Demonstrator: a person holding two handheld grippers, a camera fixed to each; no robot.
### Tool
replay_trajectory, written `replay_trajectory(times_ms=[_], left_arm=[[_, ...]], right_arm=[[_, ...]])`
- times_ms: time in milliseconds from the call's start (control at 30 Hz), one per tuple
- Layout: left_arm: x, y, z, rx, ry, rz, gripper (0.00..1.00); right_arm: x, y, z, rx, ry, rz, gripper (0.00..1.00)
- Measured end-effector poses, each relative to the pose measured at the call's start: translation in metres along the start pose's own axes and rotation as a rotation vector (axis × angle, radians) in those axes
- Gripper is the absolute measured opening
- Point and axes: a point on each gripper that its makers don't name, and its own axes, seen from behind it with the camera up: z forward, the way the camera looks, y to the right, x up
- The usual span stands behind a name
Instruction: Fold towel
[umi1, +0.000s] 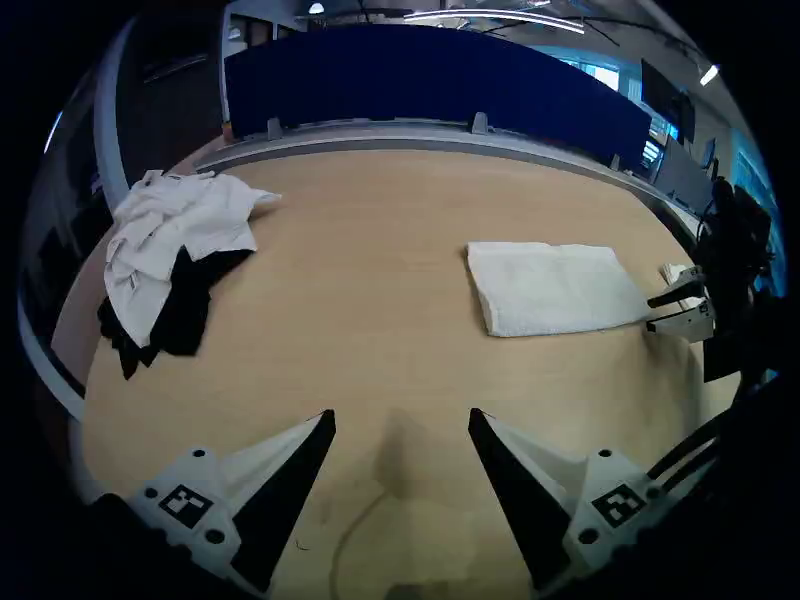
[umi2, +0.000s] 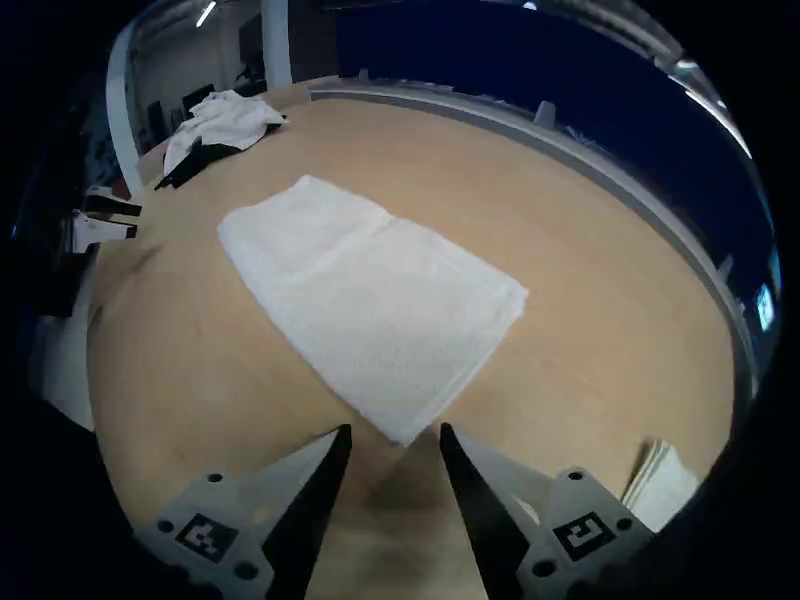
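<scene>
The big table (umi1: 380, 230) is under me. The white towel (umi2: 370, 290) lies flat on it and looks folded over already. Its long side runs from my right gripper (umi2: 395, 432) up toward 11 o'clock. 1 corner sits at 12 o'clock, just by the tips of those 2 open fingers, so this gripper is nearer. My left gripper (umi1: 400, 415) is open wide and holds nothing, with the towel well apart at 2 o'clock. The little square marks (umi1: 187, 503) have no words I can read.
</scene>
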Motion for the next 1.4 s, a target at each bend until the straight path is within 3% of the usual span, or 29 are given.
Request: replay_trajectory(times_ms=[200,533,1000,1400], left_arm=[[0.000,-0.002,-0.001,0.004,-0.001,0.001,0.99],[0.001,-0.005,-0.003,0.006,0.001,0.000,1.00],[0.004,-0.007,-0.007,0.003,0.006,-0.005,0.99],[0.014,-0.015,-0.017,0.007,0.044,-0.028,0.99]], right_arm=[[0.000,0.006,0.003,-0.016,-0.001,0.006,0.45],[0.001,0.008,0.005,-0.034,0.002,0.007,0.05],[0.022,0.009,-0.008,-0.066,0.040,-0.017,0.04],[0.105,0.001,-0.033,-0.085,0.130,-0.139,0.04]])
